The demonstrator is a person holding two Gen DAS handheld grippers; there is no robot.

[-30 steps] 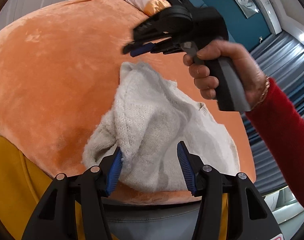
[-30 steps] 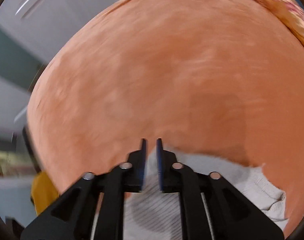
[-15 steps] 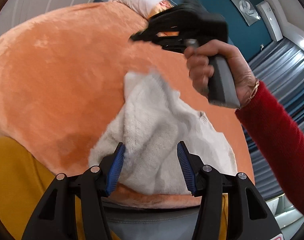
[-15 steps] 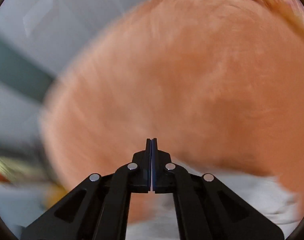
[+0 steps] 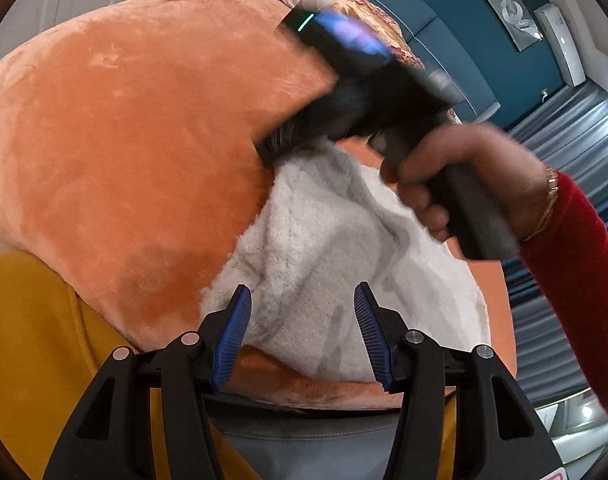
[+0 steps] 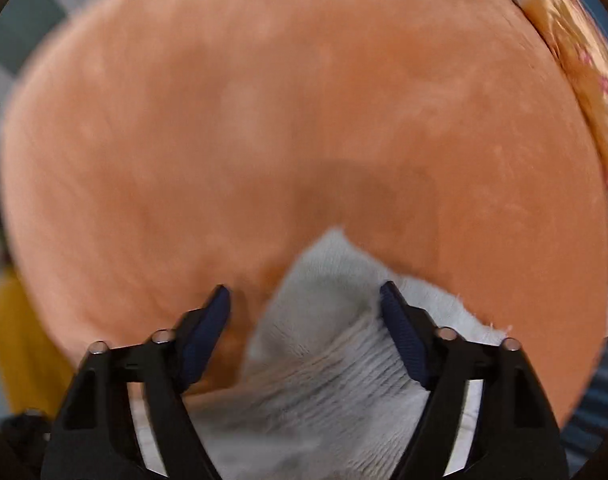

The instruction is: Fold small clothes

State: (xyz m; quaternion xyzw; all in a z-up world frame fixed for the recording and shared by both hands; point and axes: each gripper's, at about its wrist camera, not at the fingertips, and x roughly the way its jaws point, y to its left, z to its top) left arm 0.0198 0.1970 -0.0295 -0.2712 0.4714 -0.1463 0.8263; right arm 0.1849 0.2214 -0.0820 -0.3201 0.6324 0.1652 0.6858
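A white knit garment (image 5: 335,248) lies bunched on an orange plush cover (image 5: 144,140). In the left wrist view my left gripper (image 5: 302,300) hangs open just over the garment's near end, and its blue pads do not press the cloth. A hand (image 5: 463,168) holds my right gripper (image 5: 276,148), blurred, tipped steeply down onto the garment's far corner. In the right wrist view the right gripper (image 6: 304,292) has its jaws opening, with the pointed corner of the garment (image 6: 327,280) lying between them. The left pad stands clear of the cloth.
The orange cover (image 6: 264,100) spreads wide to the left of and beyond the garment. A patterned pillow (image 5: 363,4) lies at its far edge. Yellow fabric (image 5: 24,340) shows below left, and a red sleeve (image 5: 575,260) crosses the right side.
The right gripper swung down from above the cover onto the garment's far corner. Its jaws went from a narrow gap to shut, then opened wide. The left gripper stayed put.
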